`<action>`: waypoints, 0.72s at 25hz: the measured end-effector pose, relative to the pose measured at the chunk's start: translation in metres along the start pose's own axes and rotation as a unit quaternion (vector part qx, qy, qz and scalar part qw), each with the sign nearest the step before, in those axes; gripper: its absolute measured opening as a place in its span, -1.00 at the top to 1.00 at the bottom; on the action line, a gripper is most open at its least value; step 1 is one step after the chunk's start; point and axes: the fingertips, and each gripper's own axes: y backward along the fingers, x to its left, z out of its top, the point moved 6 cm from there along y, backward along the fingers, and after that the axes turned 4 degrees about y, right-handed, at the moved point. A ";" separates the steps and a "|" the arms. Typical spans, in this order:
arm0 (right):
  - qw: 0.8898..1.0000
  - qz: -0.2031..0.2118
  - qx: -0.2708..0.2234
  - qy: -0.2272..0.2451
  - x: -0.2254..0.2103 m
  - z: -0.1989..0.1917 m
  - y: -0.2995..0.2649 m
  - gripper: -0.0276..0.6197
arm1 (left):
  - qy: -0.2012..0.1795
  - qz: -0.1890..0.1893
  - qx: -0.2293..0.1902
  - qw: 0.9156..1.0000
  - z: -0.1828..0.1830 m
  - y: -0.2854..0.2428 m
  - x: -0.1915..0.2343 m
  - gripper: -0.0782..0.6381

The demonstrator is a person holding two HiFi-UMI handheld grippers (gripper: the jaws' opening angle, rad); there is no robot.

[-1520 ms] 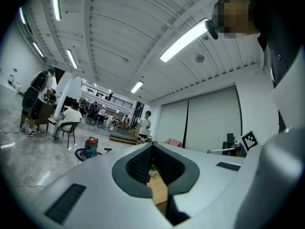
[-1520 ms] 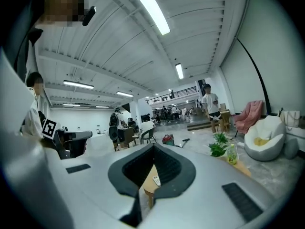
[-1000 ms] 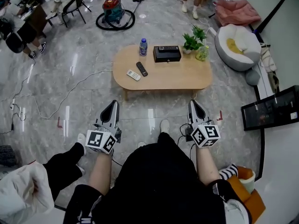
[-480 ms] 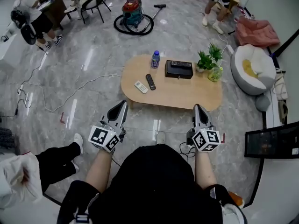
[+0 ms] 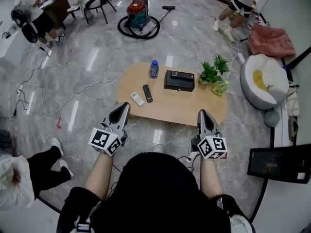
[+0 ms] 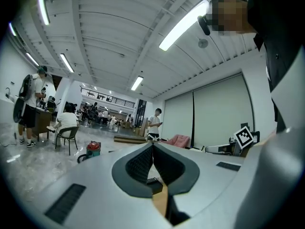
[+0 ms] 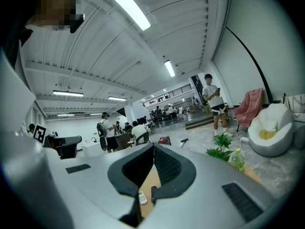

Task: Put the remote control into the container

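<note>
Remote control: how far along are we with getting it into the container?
Nothing done yet. The black remote and white remote lie on the table, apart from the black container. Left gripper and right gripper are shut and empty, clear of both remotes. Remaining: reach, grasp, place.

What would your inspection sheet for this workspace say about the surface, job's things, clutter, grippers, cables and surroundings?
Surface: oval light-wood table on glossy grey floor.
Job's things: white remote control and black remote control side by side near its left end; black rectangular container behind, apart.
Clutter: blue-labelled clear plastic bottle, green potted plant.
Grippers: left gripper and right gripper both shut, empty, short of the table.
Cables: white cable on the floor, left of the table.
Surroundings: red vacuum cleaner, white beanbag chair, people beyond.
</note>
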 end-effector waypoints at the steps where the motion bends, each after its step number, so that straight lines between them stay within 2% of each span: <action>1: 1.000 0.003 0.003 0.001 -0.006 0.000 -0.002 0.89 | 0.001 0.000 0.003 1.000 -0.003 -0.008 -0.002 0.76; 5: 1.000 0.010 0.004 0.004 -0.029 0.003 -0.008 0.89 | -0.002 -0.007 0.017 1.000 -0.014 -0.042 -0.009 0.76; 9: 1.000 -0.002 -0.006 -0.013 -0.050 0.002 -0.010 0.89 | -0.002 -0.011 0.029 1.000 -0.017 -0.064 -0.007 0.76; 15: 0.999 0.002 0.023 -0.024 -0.061 -0.004 -0.038 0.89 | 0.016 -0.015 0.037 0.999 -0.015 -0.098 0.016 0.76; 18: 0.999 -0.011 0.025 -0.023 -0.065 -0.002 -0.059 0.89 | 0.020 -0.028 0.041 0.999 -0.016 -0.122 0.034 0.76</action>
